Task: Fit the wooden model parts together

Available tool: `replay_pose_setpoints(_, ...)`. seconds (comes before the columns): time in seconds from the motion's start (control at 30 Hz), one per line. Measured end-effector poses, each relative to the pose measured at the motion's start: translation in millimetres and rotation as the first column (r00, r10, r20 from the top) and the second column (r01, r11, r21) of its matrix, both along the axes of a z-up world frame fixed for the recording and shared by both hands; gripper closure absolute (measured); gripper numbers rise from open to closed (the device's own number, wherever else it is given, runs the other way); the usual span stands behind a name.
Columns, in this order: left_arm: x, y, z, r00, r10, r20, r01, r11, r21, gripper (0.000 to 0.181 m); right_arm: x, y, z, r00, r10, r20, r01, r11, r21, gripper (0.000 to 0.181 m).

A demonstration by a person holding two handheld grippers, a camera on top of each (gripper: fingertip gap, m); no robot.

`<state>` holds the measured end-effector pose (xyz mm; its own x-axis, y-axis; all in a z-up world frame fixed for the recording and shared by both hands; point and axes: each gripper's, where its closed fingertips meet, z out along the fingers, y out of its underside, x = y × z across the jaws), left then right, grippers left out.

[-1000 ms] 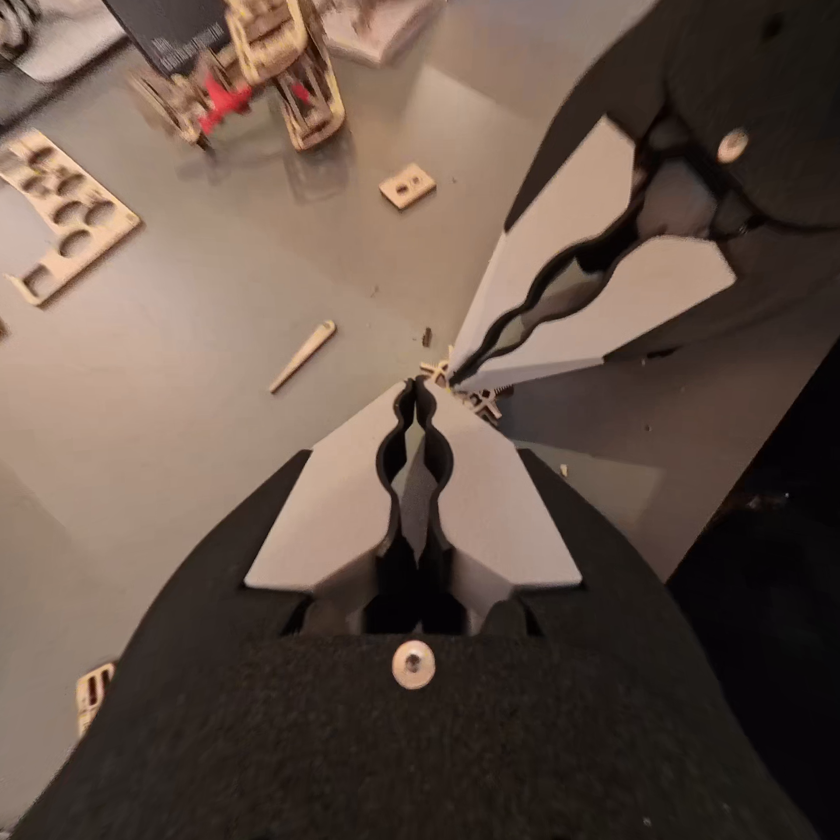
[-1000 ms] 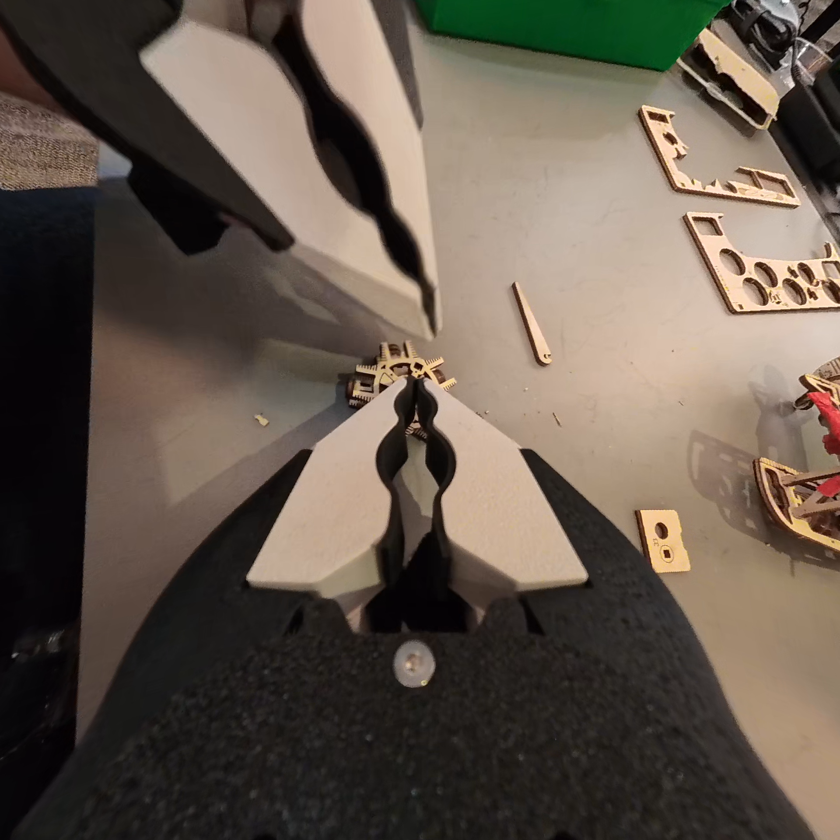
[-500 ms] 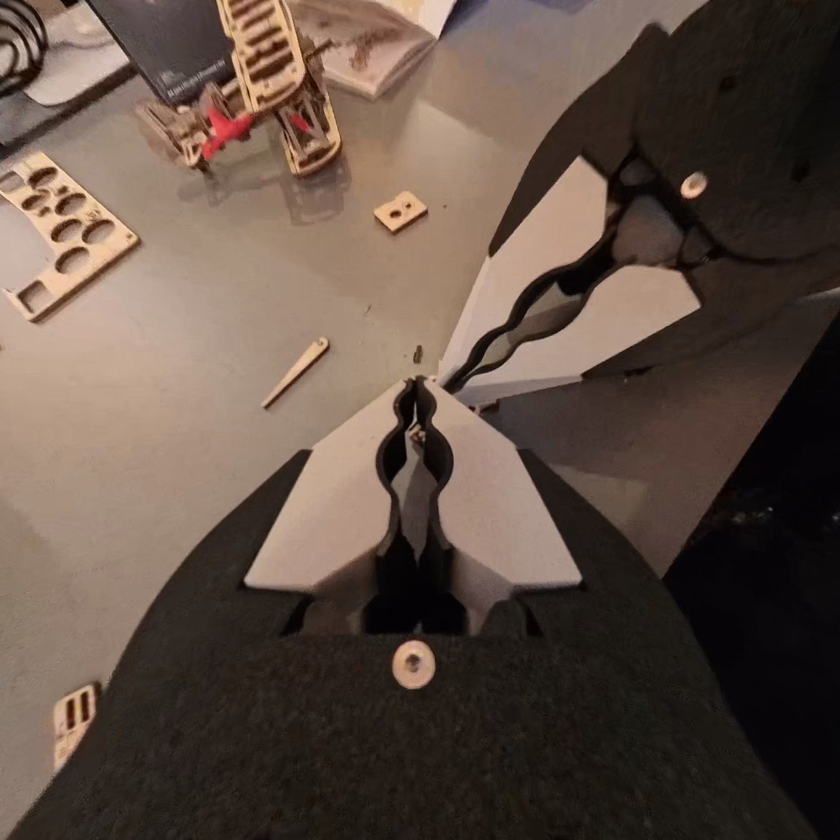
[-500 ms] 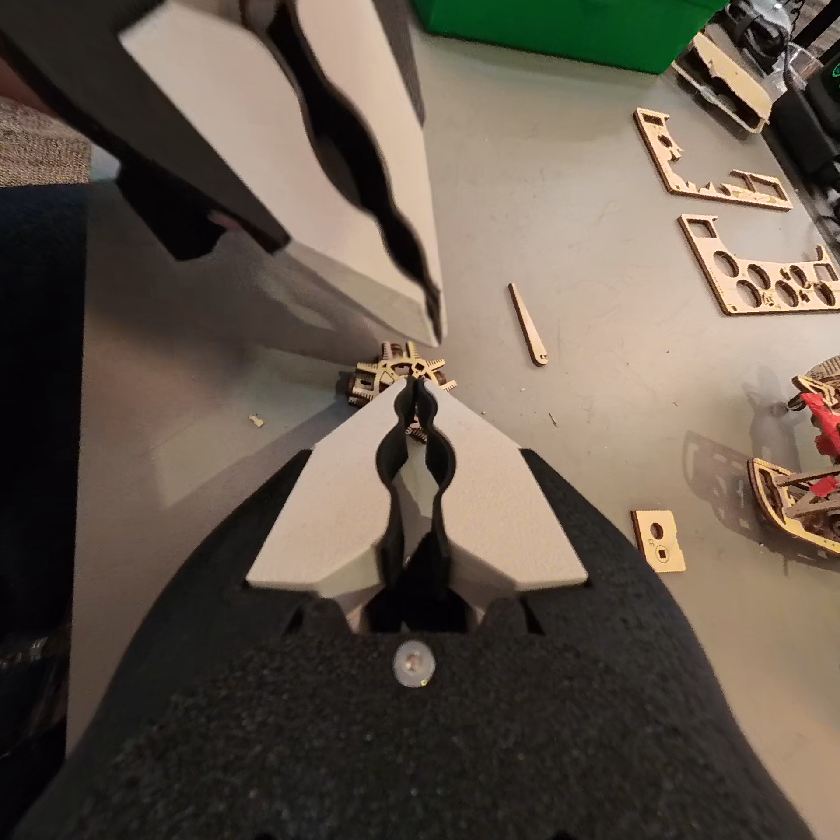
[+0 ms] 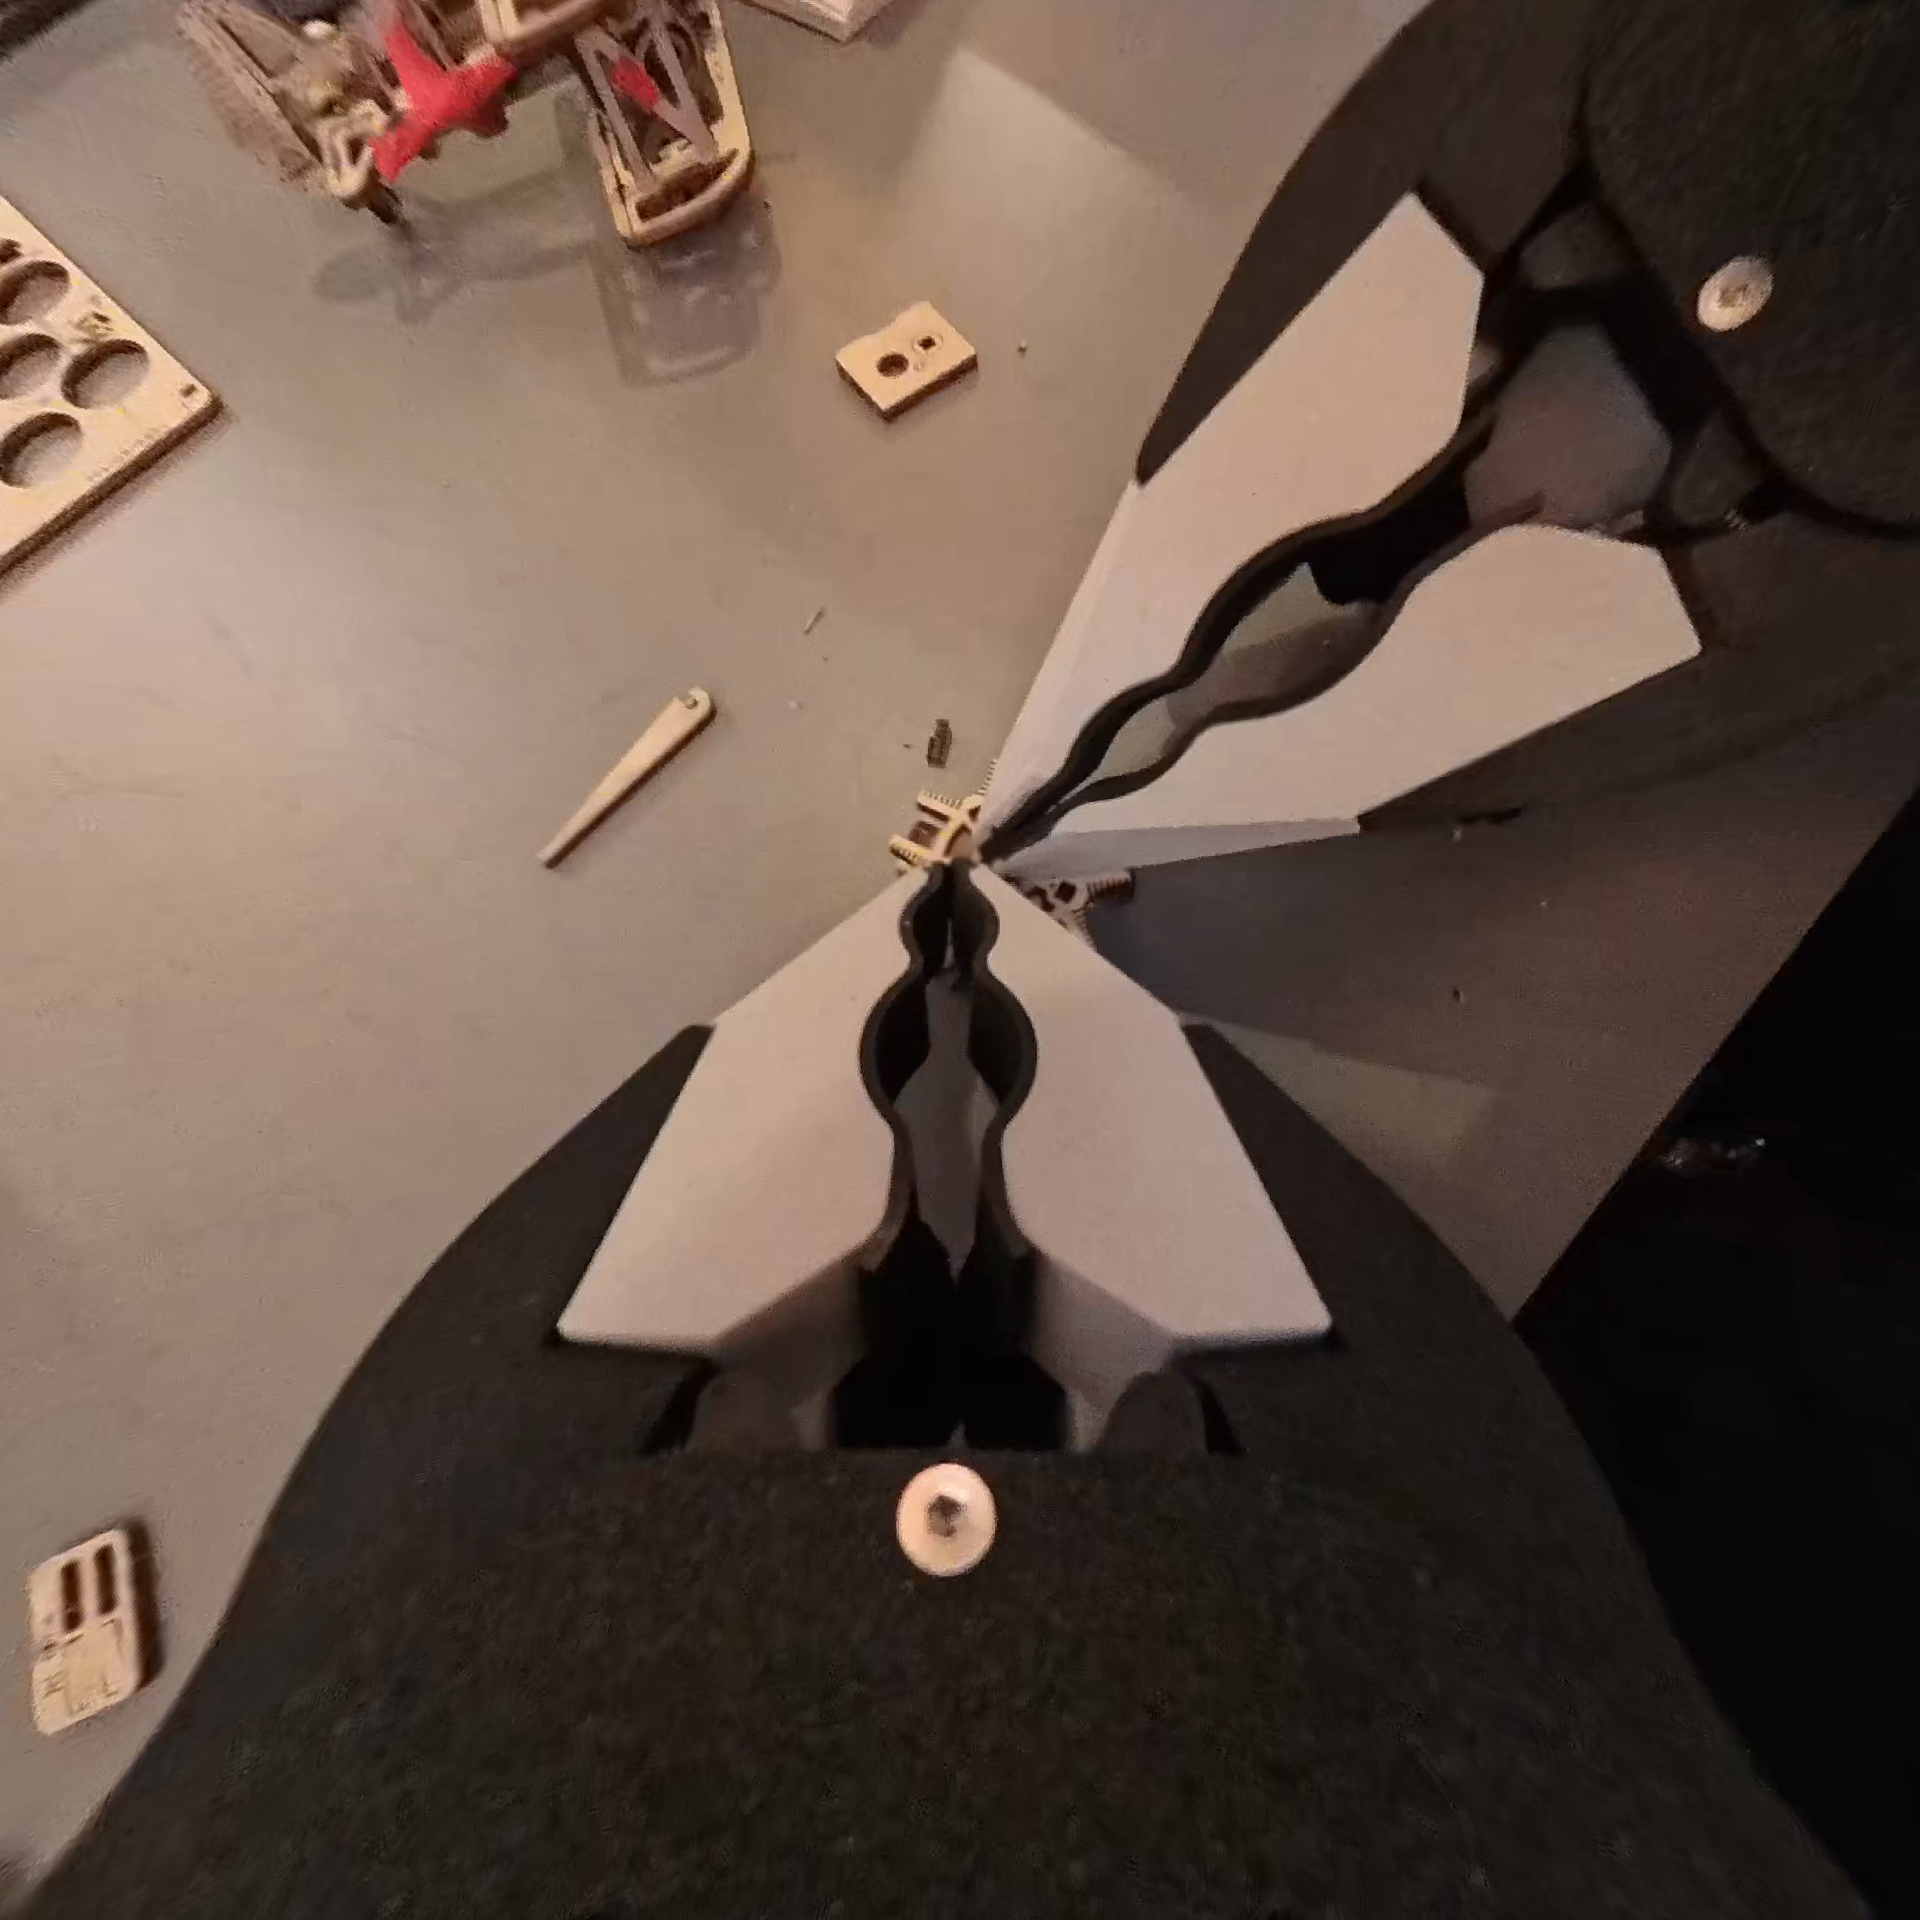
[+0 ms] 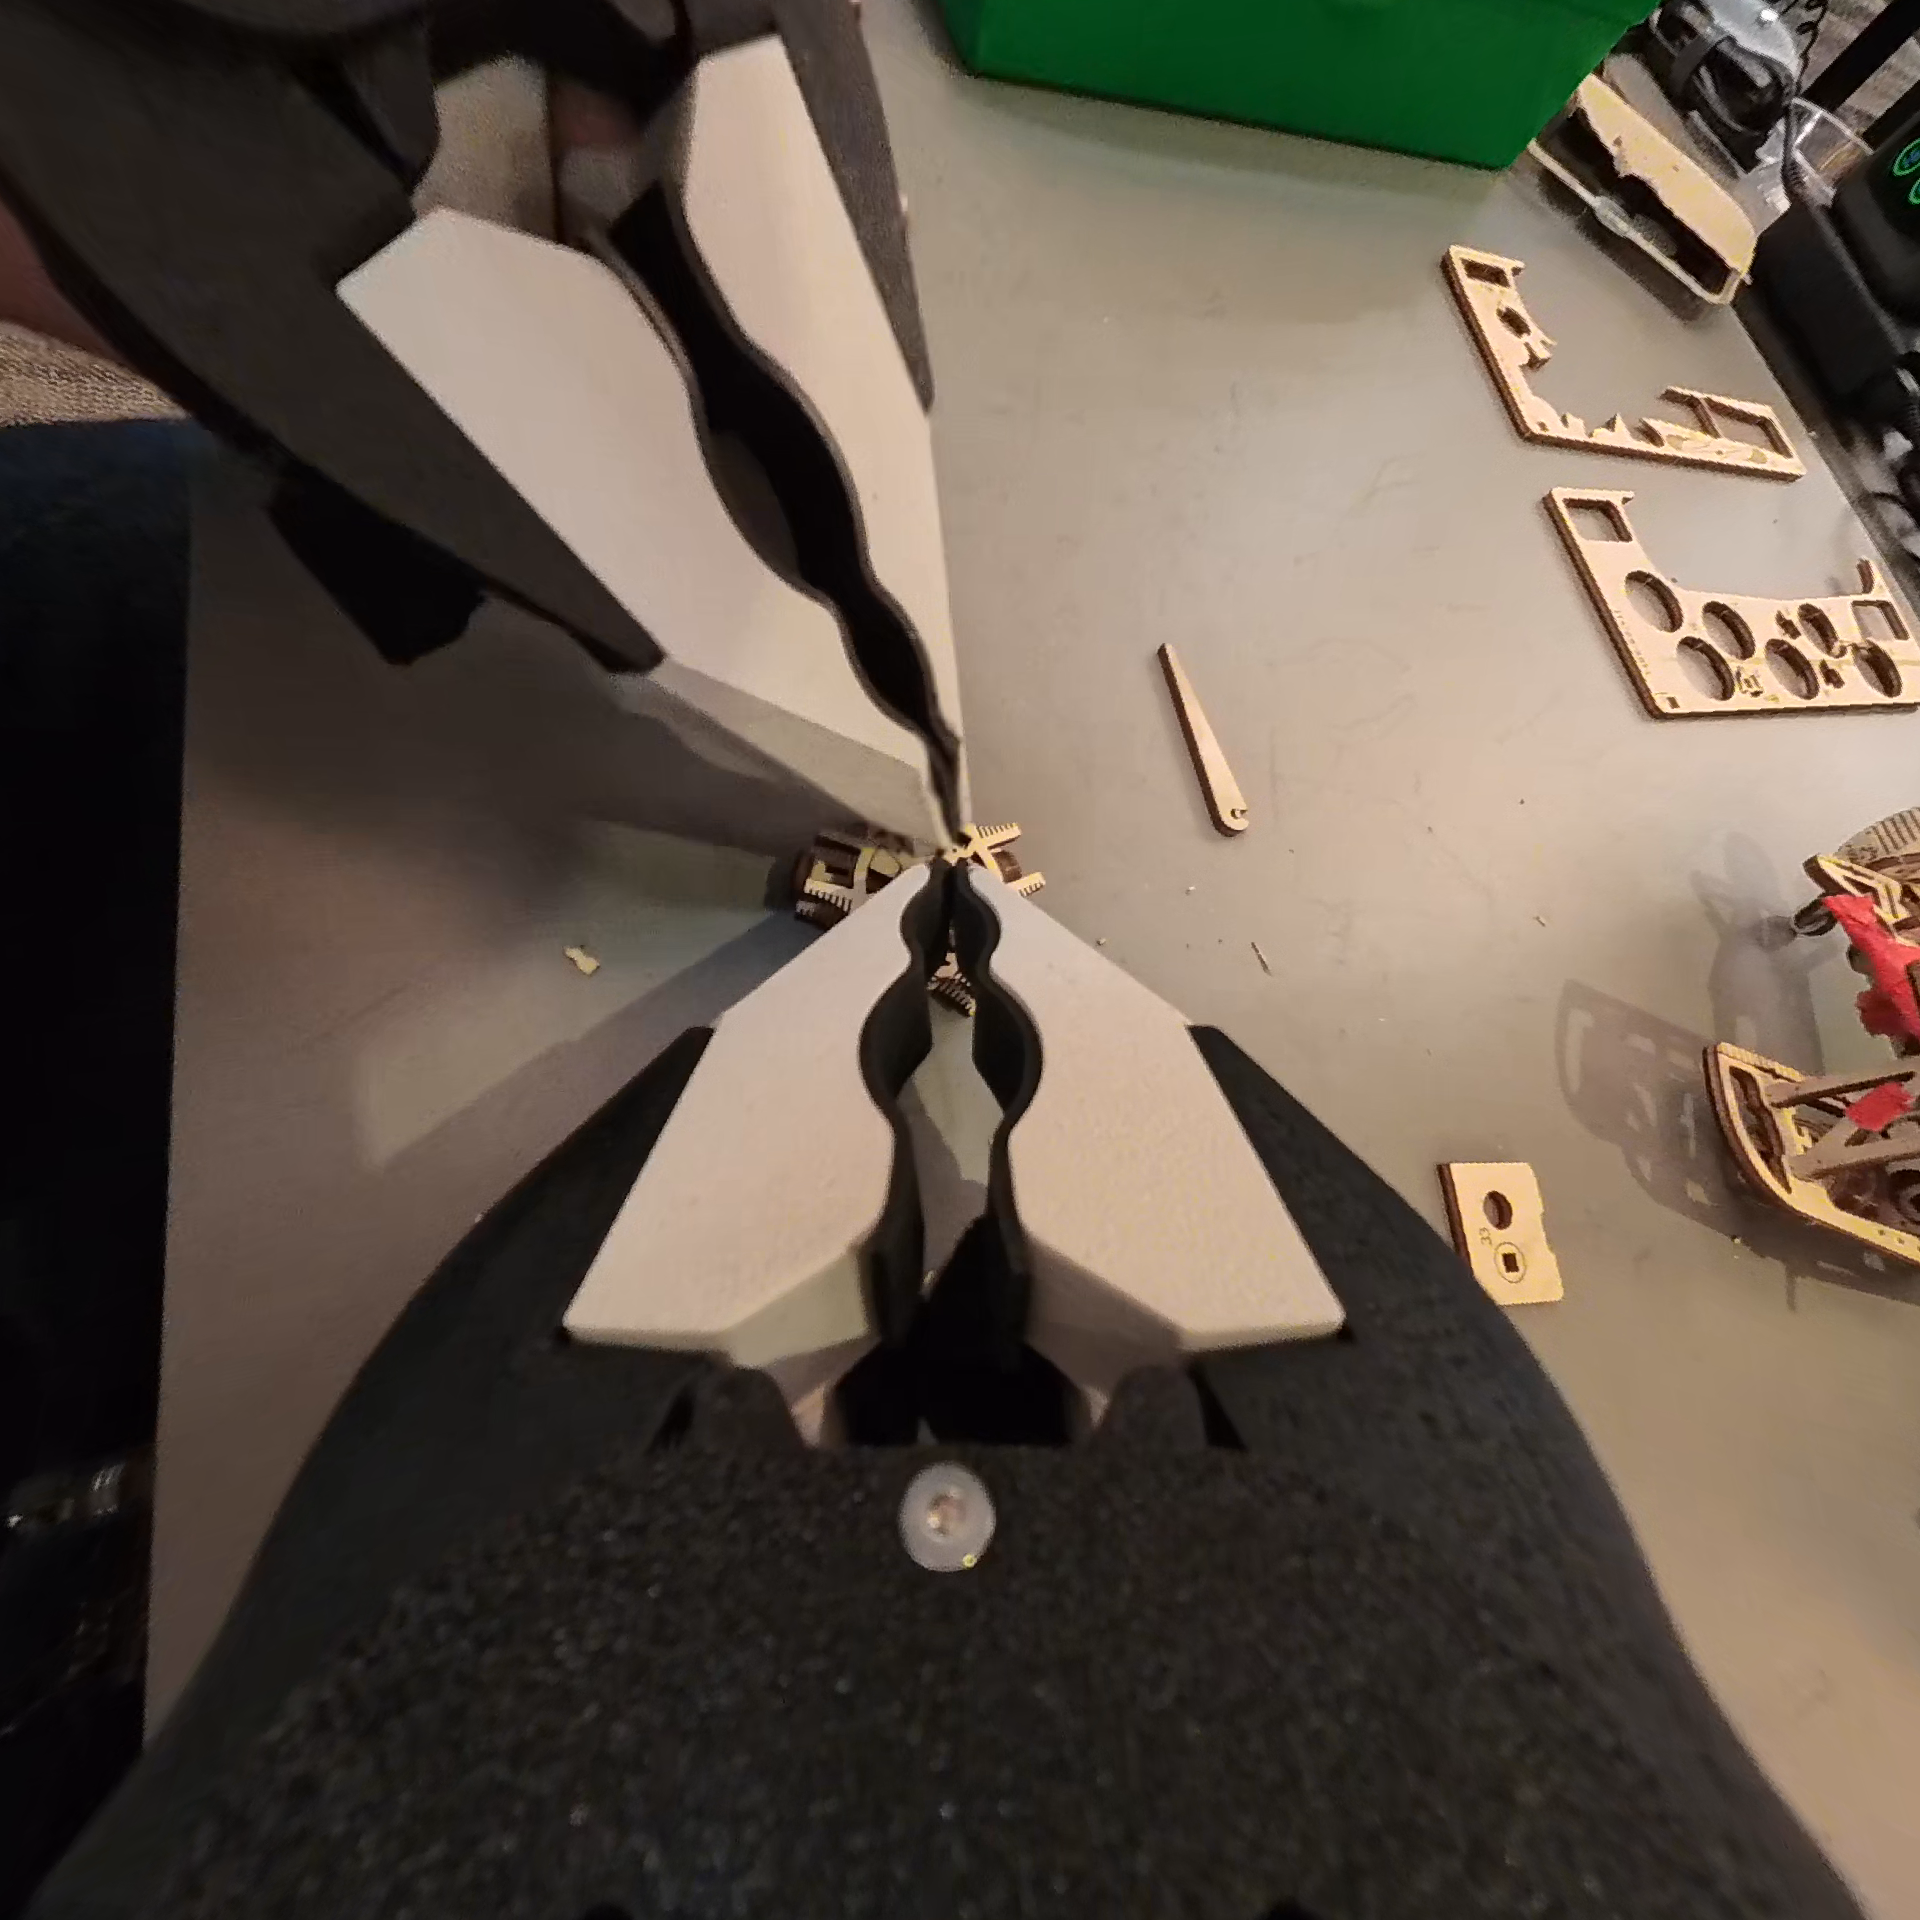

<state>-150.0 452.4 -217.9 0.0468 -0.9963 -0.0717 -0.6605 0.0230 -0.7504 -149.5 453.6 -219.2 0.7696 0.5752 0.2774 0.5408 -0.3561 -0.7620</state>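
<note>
A small wooden gear assembly [image 6: 844, 883] with toothed wheels lies on the grey table [image 6: 1195, 436] near its edge. It also shows in the left wrist view [image 5: 935, 831]. My right gripper [image 6: 951, 883] is shut, with its tips on the assembly, part of which shows through the gap between its fingers. My left gripper [image 5: 945, 883] is shut and its tips touch the top toothed wheel. In the right wrist view the left gripper [image 6: 951, 826] comes down from the upper left, tip to tip with the right one. The right gripper [image 5: 992, 831] enters the left wrist view from the upper right. I cannot tell whether the left tips hold a small piece.
A pointed wooden stick [image 6: 1203, 738] and a small two-hole plate [image 6: 1499, 1231] lie to the right. A part-built model with a red piece [image 6: 1860, 1091], punched-out sheets [image 6: 1745, 623] and a green bin [image 6: 1299, 62] sit farther off. The table edge [image 5: 1662, 1122] is close.
My left gripper has come down and in, so its tips now meet the right gripper's tips on the gear assembly. The right gripper has stayed on the assembly.
</note>
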Motion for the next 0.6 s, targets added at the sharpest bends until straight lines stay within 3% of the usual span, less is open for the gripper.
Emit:
replay_pose_setpoints(0.1,5.4,4.6,28.0,0.992,0.027,0.126,-0.028,1.0,0.011,0.181,0.0,0.2,-0.1,1.0,0.0,-0.002,0.0,1.0,0.001,0.181)
replay_pose_setpoints(0.2,1.4,0.2,-3.0,0.999,0.008,0.031,-0.007,1.0,-0.027,0.181,0.8,0.6,0.2,1.0,-0.003,-0.002,0.003,1.0,0.001,0.181)
replay_pose_setpoints(0.37,2.6,0.9,-1.3,1.0,0.01,0.021,-0.009,1.0,-0.011,0.181,0.4,1.0,-0.1,1.0,-0.004,-0.023,0.004,1.0,-0.01,0.181)
replay_pose_setpoints(0.53,-0.5,14.8,9.1,0.994,0.053,0.1,-0.046,0.997,-0.064,0.18,9.8,4.9,11.7,0.981,-0.056,-0.184,0.041,0.996,-0.081,0.181)
replay_pose_setpoints(0.57,-2.2,18.7,9.6,0.993,0.045,0.107,-0.039,0.998,-0.056,0.157,18.8,7.1,19.2,0.969,-0.087,-0.232,0.067,0.993,-0.095,0.181)
replay_pose_setpoints(0.6,-3.4,17.4,10.3,0.993,0.006,0.121,0.0,0.999,-0.047,0.146,24.9,7.7,25.9,0.946,-0.109,-0.305,0.068,0.987,-0.142,0.181)
